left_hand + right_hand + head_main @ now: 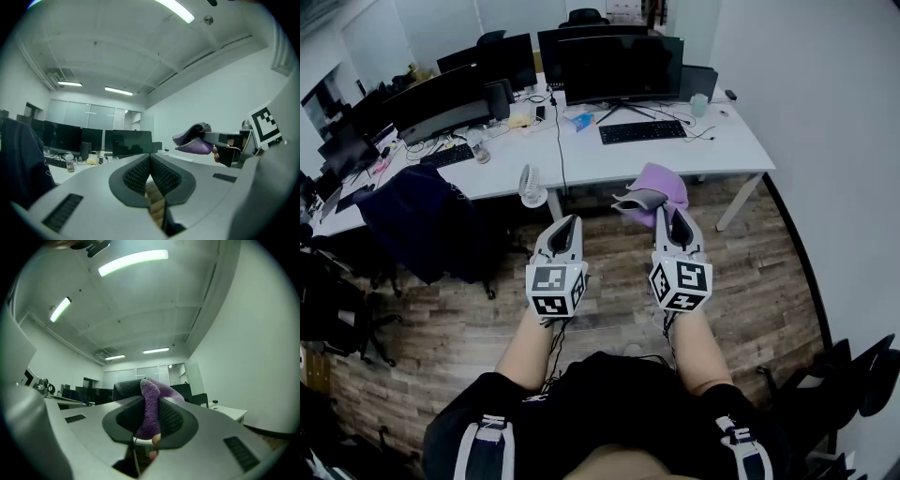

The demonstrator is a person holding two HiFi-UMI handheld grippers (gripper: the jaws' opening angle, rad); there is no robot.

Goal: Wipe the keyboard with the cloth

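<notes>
Cloth (pixel 662 185): one; keyboards (pixel 642 131): perhaps three

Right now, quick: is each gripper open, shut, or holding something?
Left gripper: shut, nothing between its jaws.
Right gripper: shut on the purple cloth.

White desks (pixel 675 155) w/ monitors (pixel 619 66), wood floor (pixel 750 281), white walls (pixel 806 94), strip lights (pixel 133 261).

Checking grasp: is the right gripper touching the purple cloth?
Touching. The right gripper view shows the right gripper shut on the purple cloth.
</notes>
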